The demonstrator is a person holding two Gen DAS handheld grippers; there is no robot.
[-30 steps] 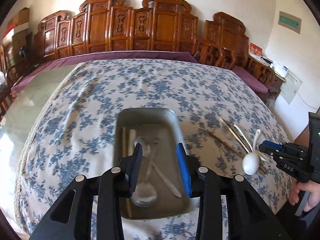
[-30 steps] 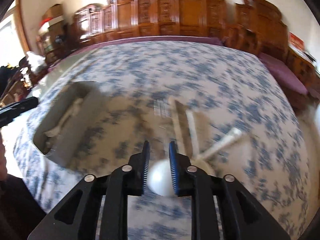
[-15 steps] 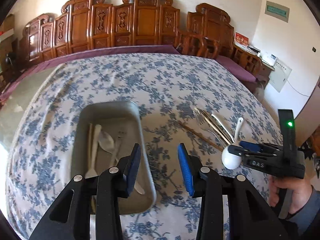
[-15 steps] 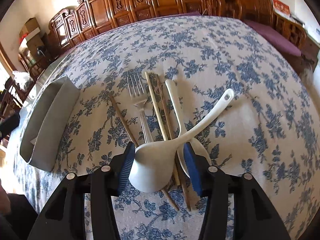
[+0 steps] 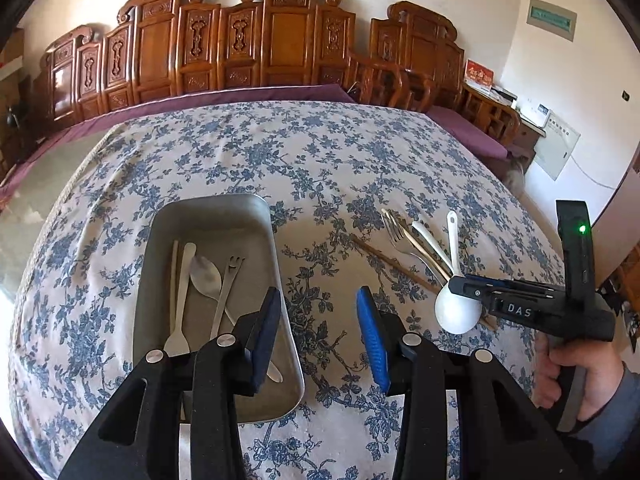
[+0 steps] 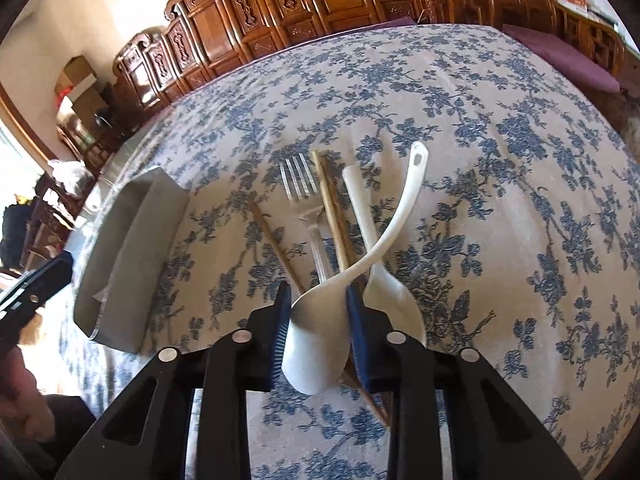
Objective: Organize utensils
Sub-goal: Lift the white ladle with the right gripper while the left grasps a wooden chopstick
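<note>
A metal tray (image 5: 256, 216) on the flowered tablecloth holds a spoon (image 5: 206, 276), a small fork (image 5: 228, 284) and other cutlery. My left gripper (image 5: 318, 336) is open and empty, just right of the tray's near end. My right gripper (image 6: 316, 330) is shut on the bowl of a white ceramic spoon (image 6: 320, 332), also seen in the left wrist view (image 5: 456, 314). Under it on the cloth lie a metal fork (image 6: 302, 196), wooden chopsticks (image 6: 330, 208) and another white spoon (image 6: 384, 280).
The tray shows at the left in the right wrist view (image 6: 132, 240). Carved wooden chairs (image 5: 260, 40) line the far side of the table. A purple cloth edge (image 5: 240, 98) runs along the far rim. The table drops off at the right.
My left gripper moved right, off the tray, and opened wider. My right gripper opened around the white spoon's bowl and has closed on it again.
</note>
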